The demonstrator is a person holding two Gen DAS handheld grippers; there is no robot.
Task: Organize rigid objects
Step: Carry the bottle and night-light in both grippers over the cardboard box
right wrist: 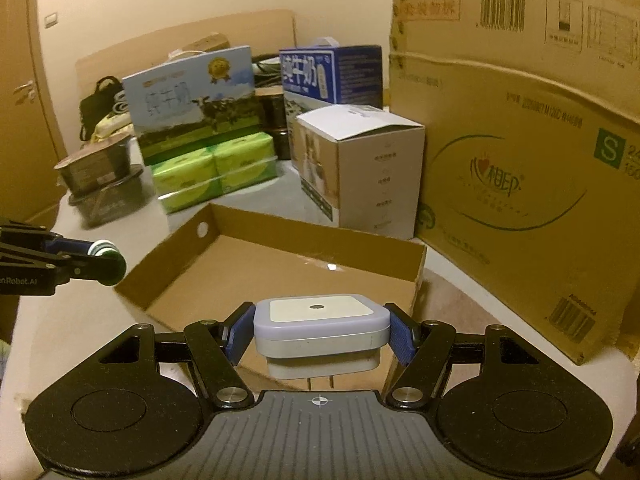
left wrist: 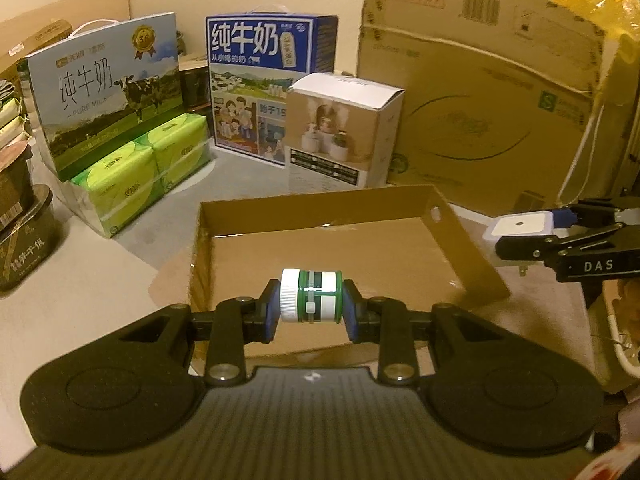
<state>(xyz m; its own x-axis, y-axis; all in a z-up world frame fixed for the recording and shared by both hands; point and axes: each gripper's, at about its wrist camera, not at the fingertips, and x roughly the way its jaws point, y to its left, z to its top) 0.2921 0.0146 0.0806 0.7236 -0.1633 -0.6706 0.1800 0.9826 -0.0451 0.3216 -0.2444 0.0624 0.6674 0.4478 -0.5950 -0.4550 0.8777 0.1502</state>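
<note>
My left gripper (left wrist: 311,308) is shut on a small green and white bottle (left wrist: 311,295), held sideways with its white cap to the left, above the near edge of a shallow open cardboard tray (left wrist: 460,236). My right gripper (right wrist: 321,330) is shut on a white square plug-in night light (right wrist: 322,322), its prongs pointing down, over the tray's (right wrist: 168,248) near right corner. The tray's inside looks bare. Each gripper shows in the other's view: the right one with the night light (left wrist: 518,229) at the right edge, the left one with the bottle (right wrist: 105,251) at the left edge.
Behind the tray stand a white appliance box (left wrist: 344,132), two milk cartons (left wrist: 264,80) and green tissue packs (left wrist: 140,172). A large cardboard box (right wrist: 520,168) walls off the right. Dark tubs (right wrist: 96,176) are stacked at the left. A basket rim (left wrist: 616,340) shows at the far right.
</note>
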